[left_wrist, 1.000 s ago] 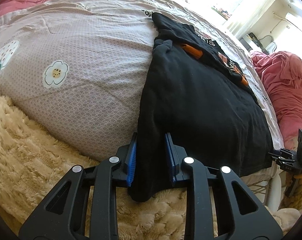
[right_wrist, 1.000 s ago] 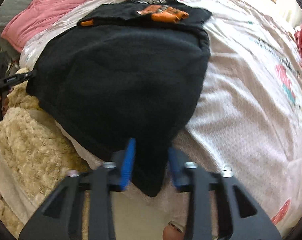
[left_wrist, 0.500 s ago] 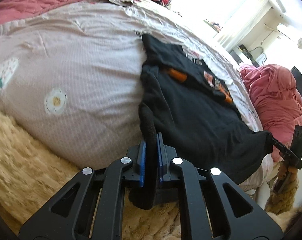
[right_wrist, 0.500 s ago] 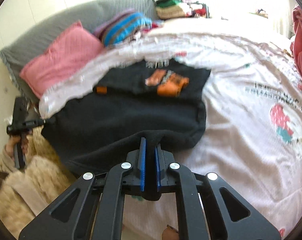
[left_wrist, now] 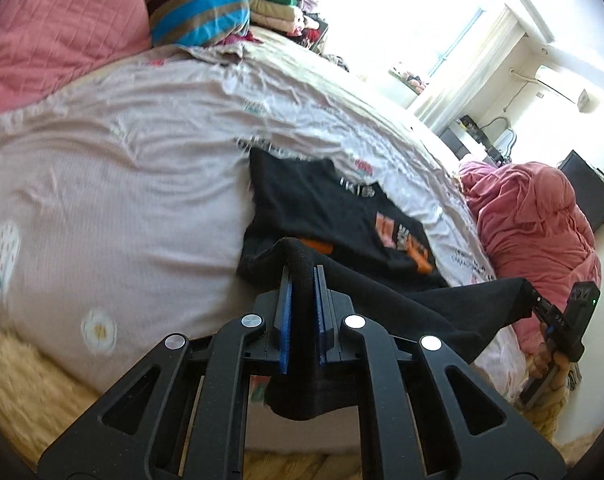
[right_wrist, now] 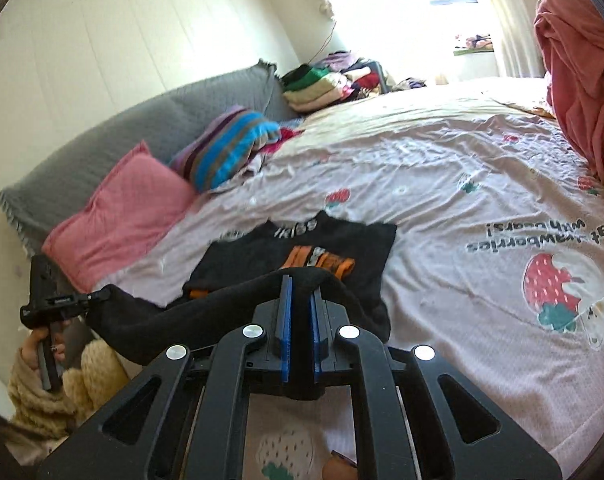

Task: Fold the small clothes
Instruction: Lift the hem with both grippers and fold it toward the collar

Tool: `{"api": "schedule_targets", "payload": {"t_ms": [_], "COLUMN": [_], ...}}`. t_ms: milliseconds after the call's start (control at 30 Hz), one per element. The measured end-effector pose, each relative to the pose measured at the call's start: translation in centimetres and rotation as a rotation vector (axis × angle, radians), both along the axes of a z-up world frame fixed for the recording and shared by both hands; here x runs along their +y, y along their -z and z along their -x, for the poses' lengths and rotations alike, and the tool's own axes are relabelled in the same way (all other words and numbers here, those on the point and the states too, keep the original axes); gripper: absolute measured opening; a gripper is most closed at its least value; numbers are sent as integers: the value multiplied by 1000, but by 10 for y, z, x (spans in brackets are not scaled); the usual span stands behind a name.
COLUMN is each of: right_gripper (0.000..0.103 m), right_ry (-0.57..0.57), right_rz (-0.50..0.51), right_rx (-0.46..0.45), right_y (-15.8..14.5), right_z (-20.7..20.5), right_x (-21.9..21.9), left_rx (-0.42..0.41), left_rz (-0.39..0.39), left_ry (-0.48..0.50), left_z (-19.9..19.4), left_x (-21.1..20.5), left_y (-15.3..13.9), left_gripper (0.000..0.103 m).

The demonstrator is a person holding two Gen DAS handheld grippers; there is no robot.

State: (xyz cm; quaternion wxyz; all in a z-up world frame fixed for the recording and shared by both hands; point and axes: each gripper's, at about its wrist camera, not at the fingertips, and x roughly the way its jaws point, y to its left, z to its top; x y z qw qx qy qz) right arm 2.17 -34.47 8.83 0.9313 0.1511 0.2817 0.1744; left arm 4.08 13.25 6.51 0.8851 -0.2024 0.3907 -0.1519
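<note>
Both grippers, left (left_wrist: 302,312) and right (right_wrist: 300,320), are pinching the shirt (left_wrist: 341,216) hem, stretching it sideways, collar lying straight ahead.

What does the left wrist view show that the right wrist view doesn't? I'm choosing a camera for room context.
Only the left wrist view shows the wall air conditioner and dark cabinet.

Only the right wrist view shows the grey headboard cover and the strawberry print with lettering.

Both show the black T-shirt, its near hem lifted, pinched by the left hand-held gripper and right hand-held gripper, plus the pink pillow and striped pillow.
</note>
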Motion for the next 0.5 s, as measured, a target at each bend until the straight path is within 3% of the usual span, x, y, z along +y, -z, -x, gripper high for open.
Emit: {"api": "schedule_targets", "payload": {"t_ms": [500], "right_gripper": [7], "right_ry": [71], "right_rz": [-13], "right_rx": [-47], "right_y": [-10], "right_z": [-53], "right_x": [-11], "left_rx": [23], "left_rz": [71], "left_ry": [-76], "left_z": [-65], "left_x": [10], "left_y": [-8], "left_gripper": [4]}}
